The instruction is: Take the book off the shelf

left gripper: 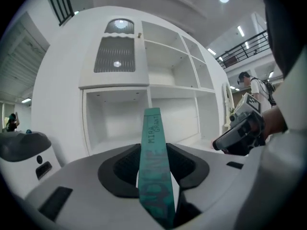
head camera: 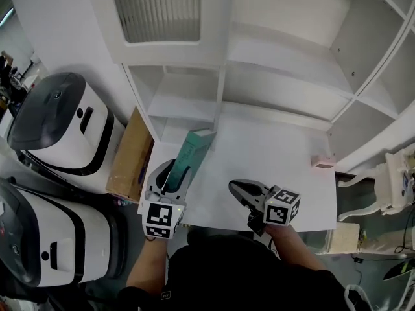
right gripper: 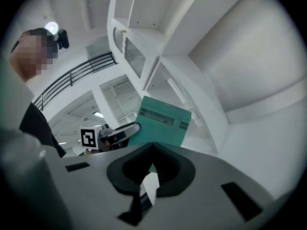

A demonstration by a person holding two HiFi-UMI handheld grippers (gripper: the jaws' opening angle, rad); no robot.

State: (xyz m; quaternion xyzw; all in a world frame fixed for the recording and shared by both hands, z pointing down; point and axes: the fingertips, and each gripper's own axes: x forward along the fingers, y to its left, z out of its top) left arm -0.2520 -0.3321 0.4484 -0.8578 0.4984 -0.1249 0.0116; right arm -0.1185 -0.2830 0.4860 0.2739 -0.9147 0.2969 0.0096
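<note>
Left hand-held gripper [head camera: 172,175] around teal book [head camera: 198,146]

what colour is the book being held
The book is teal with dark spine lettering; best in left gripper view.

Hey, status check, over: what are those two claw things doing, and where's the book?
Left gripper clamped on teal book, held out in front of the shelf. Right gripper shut, empty. Nothing in the way.
</note>
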